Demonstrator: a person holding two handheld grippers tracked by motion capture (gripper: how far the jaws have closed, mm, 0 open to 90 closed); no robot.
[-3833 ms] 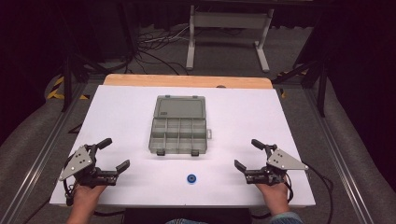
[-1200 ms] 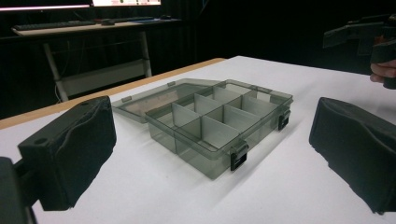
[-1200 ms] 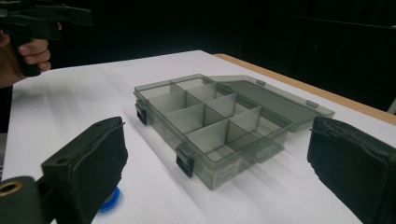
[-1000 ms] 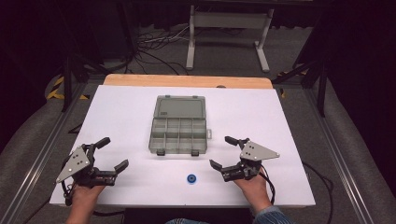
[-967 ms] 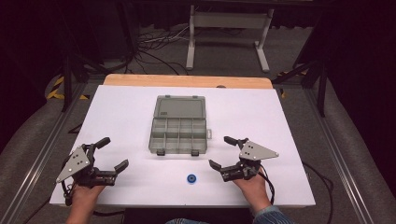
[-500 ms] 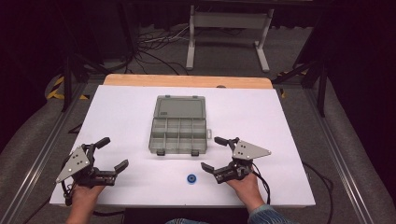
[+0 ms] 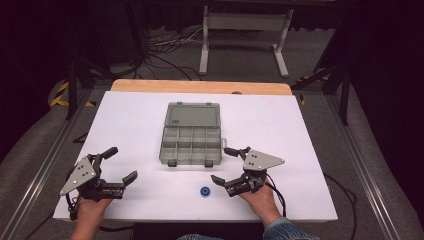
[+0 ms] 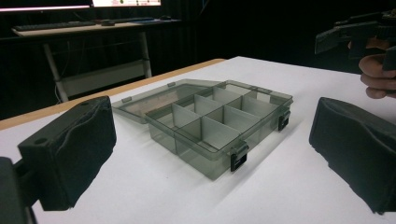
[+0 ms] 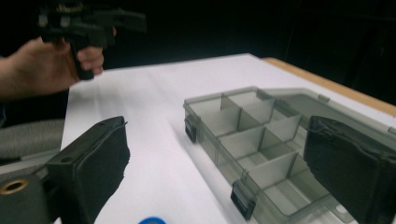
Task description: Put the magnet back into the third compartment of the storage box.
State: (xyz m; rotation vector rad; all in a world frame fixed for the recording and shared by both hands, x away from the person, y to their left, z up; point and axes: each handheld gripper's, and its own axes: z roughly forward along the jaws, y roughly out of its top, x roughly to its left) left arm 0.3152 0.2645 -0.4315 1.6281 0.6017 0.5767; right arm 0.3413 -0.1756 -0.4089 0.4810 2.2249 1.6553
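**Smoke-grey organiser box lies open between two wide-set grippers**

Smoke-grey translucent plastic is what the compartment box (image 7: 192, 134) is made of; it is seen at the middle of the white table top (image 7: 310, 130), with its lid folded flat toward the far side and its divided tray toward the near side. Two small black latches are seen on the near wall of the tray. The compartments are seen without contents in both gripper views.

A small blue round part (image 7: 204, 191) is seen on the table near the near edge, in front of the box and well apart from it. In the right gripper view it appears at the bottom edge (image 9: 152, 220), between the two black jaws.

The right gripper (image 7: 224, 165) is held just right of the box's near right corner, slightly off the blue part, pointing left. Its jaws are set wide apart, have just been closing a little, and nothing is pressed between them; the far jaw is seen just beside the box's right latch tab, though contact cannot be told.

The left gripper (image 7: 123, 163) is held at the near left of the table, well apart from the box, aimed toward it. Its jaws are likewise spread wide, and nothing is clamped in them.

A wooden strip is seen along the table's far edge.
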